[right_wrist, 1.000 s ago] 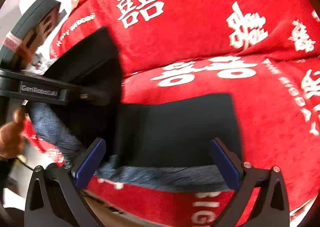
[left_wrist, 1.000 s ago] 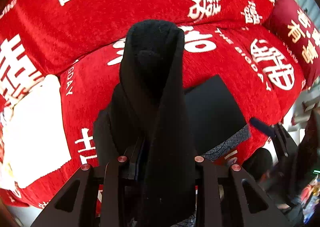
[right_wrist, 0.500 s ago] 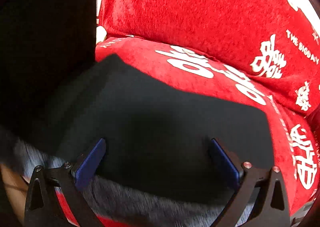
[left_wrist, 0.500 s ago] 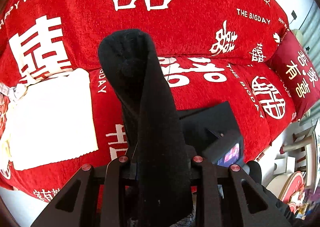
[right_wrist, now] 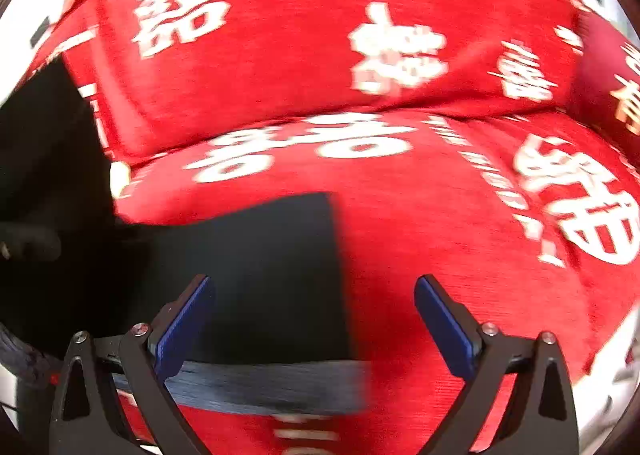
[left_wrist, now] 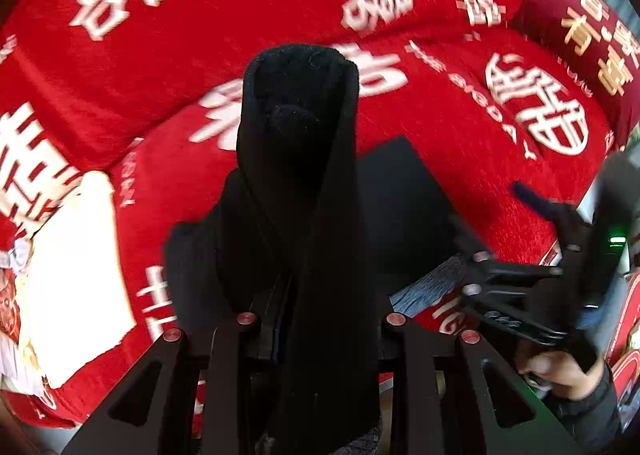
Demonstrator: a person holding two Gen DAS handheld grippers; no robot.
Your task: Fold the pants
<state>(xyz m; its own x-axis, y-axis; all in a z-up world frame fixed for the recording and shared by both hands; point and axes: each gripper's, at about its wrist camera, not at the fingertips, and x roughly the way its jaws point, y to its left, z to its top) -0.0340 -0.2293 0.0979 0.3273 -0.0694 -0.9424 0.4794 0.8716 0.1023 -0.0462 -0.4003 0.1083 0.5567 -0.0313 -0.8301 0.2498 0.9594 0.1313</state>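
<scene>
Black pants (left_wrist: pixel 400 215) lie partly flat on the red sofa cover (left_wrist: pixel 200 35). My left gripper (left_wrist: pixel 308 263) is shut on a thick fold of the pants (left_wrist: pixel 296 135), which stands up over the fingers and hides them. In the right wrist view the flat part of the pants (right_wrist: pixel 260 275) shows a grey-blue band (right_wrist: pixel 260 383) along its near edge. My right gripper (right_wrist: pixel 316 323) hangs open just above that edge, its blue pads (right_wrist: pixel 188 327) holding nothing. In the left wrist view the right gripper (left_wrist: pixel 488 211) appears blurred at the right, beside the pants.
A white cloth (left_wrist: pixel 76 275) lies on the seat at the left. A dark red cushion (left_wrist: pixel 580 35) with gold characters leans at the far right. A person's hand (left_wrist: pixel 556 371) holds the right gripper. The sofa's back cushion (right_wrist: pixel 320 35) rises behind the seat.
The left gripper swung aside with the held fold and came back. The right gripper dipped close over the pants, then drew back toward their right edge. Neither gripper's jaws changed.
</scene>
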